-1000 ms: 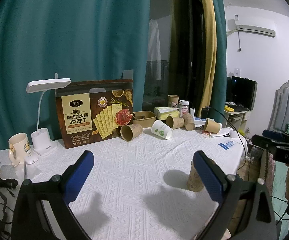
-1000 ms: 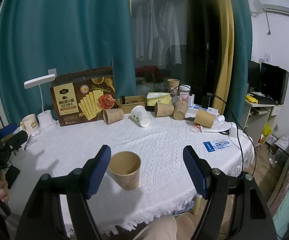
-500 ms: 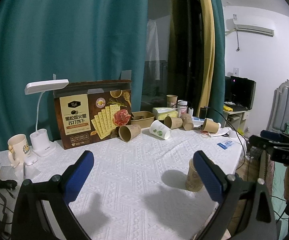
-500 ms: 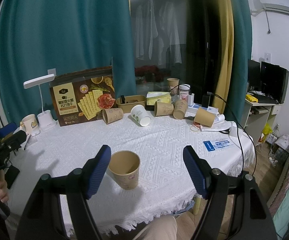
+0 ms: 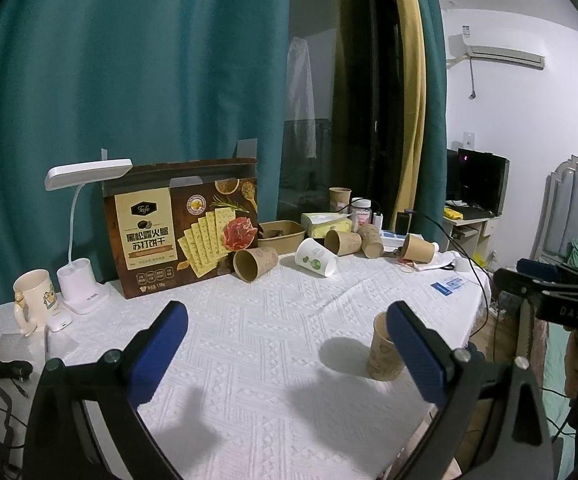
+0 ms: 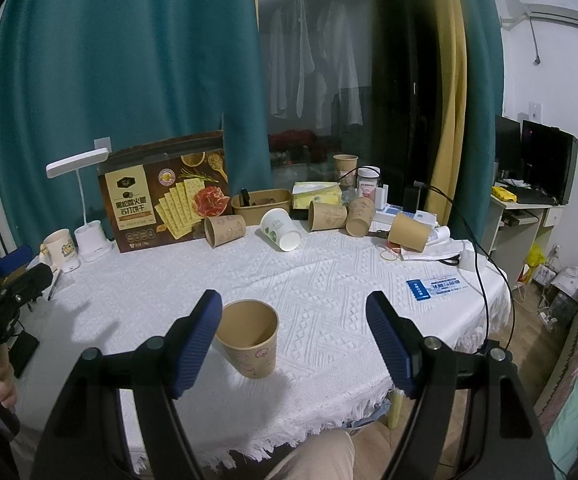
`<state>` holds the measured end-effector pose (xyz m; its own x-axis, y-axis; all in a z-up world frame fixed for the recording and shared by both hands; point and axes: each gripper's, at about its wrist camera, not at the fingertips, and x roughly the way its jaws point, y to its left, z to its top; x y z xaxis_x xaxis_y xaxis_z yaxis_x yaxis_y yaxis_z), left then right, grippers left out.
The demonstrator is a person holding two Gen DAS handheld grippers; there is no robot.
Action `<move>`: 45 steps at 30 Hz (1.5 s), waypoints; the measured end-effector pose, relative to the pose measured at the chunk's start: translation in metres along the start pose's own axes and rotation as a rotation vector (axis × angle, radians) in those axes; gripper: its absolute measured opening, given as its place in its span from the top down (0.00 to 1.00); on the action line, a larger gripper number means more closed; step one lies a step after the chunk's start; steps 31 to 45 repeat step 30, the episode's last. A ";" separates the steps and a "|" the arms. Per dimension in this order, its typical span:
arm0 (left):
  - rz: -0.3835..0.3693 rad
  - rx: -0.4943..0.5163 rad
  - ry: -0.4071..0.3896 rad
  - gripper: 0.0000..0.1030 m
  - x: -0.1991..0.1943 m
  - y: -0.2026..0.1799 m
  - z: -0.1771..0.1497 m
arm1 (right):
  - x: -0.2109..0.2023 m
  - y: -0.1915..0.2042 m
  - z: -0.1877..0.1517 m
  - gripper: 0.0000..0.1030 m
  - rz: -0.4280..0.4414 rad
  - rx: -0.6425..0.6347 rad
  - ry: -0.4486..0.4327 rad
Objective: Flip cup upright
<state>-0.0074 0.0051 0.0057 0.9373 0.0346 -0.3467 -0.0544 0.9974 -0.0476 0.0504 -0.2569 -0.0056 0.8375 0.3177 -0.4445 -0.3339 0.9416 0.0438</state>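
A brown paper cup (image 6: 250,342) stands upright on the white tablecloth near the table's front edge, mouth up and empty. My right gripper (image 6: 293,334) is open above the cloth, and the cup sits just inside its left finger, apart from the pads. In the left wrist view the same cup (image 5: 381,350) stands partly behind the right finger. My left gripper (image 5: 287,346) is open and empty over the middle of the cloth.
Several paper cups lie on their sides at the back: a brown one (image 6: 225,231), a white one (image 6: 281,229) and others. A cracker box (image 6: 165,196), desk lamp (image 6: 83,204), mug (image 6: 60,248) and a blue-and-white card (image 6: 437,289) are also on the table. The table edge (image 6: 329,412) is close.
Both grippers have drifted back and up very slightly. The upright cup has stayed where it was.
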 end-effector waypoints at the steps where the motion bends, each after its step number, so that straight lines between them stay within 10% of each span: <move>1: -0.001 0.000 0.000 0.03 0.000 0.000 0.000 | 0.000 0.000 0.000 0.30 0.000 0.001 0.000; 45: -0.018 0.005 0.012 0.03 0.004 -0.005 0.000 | 0.002 -0.002 -0.002 0.30 -0.007 -0.003 -0.001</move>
